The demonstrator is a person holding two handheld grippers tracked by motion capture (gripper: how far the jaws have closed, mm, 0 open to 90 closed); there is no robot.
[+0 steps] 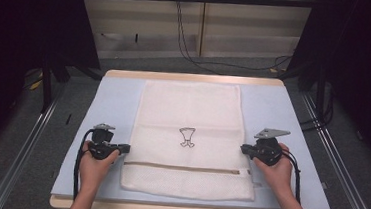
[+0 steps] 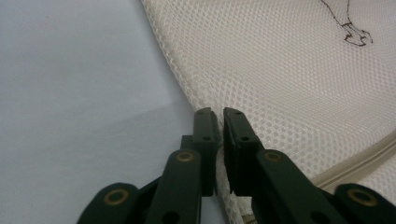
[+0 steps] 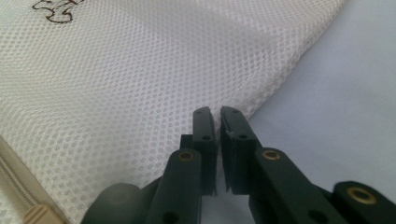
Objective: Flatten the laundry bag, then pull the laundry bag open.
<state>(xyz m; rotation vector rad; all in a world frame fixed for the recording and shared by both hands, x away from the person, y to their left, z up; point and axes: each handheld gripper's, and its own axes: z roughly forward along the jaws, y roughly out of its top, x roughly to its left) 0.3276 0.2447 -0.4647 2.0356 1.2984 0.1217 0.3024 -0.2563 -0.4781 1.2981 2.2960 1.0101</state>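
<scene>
I have a white mesh bag (image 1: 188,135) lying flat in the middle of the blue mat (image 1: 113,104), its long side running away from me. A small dark drawing (image 1: 187,137) sits near its centre and a beige zip (image 1: 183,167) crosses it close to the near end.

My left gripper (image 1: 125,148) is at the bag's left edge, just above the zip line. In the left gripper view the jaws of the left gripper (image 2: 219,113) stand almost together, a thin slit between them, with the bag's hem running into that slit; I cannot tell whether the pads pinch it.

My right gripper (image 1: 244,149) is at the bag's right edge, opposite. In the right gripper view, its jaws (image 3: 218,111) are likewise nearly closed right at the mesh edge, and I cannot tell if fabric is caught between them
</scene>
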